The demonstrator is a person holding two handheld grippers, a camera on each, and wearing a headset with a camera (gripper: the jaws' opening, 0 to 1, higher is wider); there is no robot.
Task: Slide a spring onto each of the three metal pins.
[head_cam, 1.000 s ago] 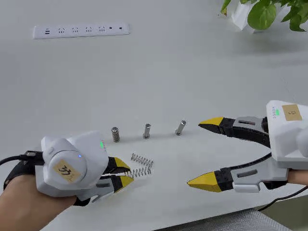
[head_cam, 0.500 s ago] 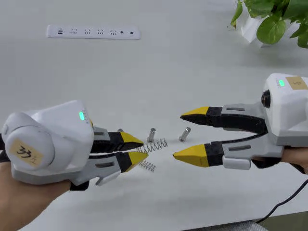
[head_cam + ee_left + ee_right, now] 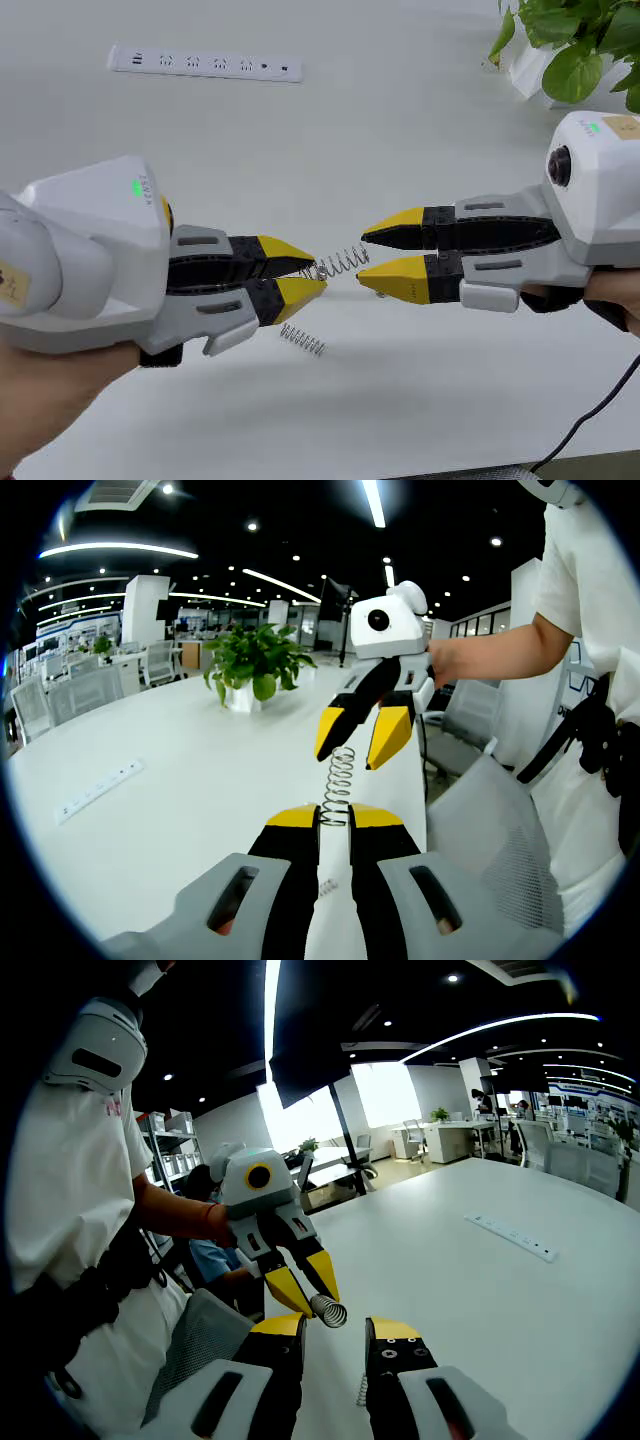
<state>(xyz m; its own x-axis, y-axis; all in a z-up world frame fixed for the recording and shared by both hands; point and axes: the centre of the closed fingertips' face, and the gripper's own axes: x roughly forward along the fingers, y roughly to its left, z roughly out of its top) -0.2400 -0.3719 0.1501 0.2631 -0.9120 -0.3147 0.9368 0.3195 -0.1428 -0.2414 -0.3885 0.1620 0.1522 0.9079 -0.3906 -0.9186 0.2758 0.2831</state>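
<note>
Steel spring (image 3: 336,264) is up off the counter (image 3: 400,130) and roughly level. One end is pinched between the yellow tips of the left tongs (image 3: 318,273). Those are clenched on it, with only a thin gap between the jaws.

Left gripper view: same spring (image 3: 340,777) runs straight out from the left tongs (image 3: 335,813) toward the right tongs (image 3: 349,759).

Spring's free end sits in the mouth of the right tongs (image 3: 361,255), between the upper and lower tip. Right tongs are released, jaws spread either side of that end. Can't tell if either tip touches the coil.

Right gripper view: spring (image 3: 328,1311) shows its open end to the camera, just above the gap of the right tongs (image 3: 337,1326), with the left tongs (image 3: 320,1305) behind it.

Loose spring (image 3: 302,340) lies flat on the counter, below the clamped spring and nearer the person, apart from both tongs.

Power strip (image 3: 205,63) is well beyond the clamped spring, to its left. Potted plant (image 3: 575,45) is well beyond it, to its right.
</note>
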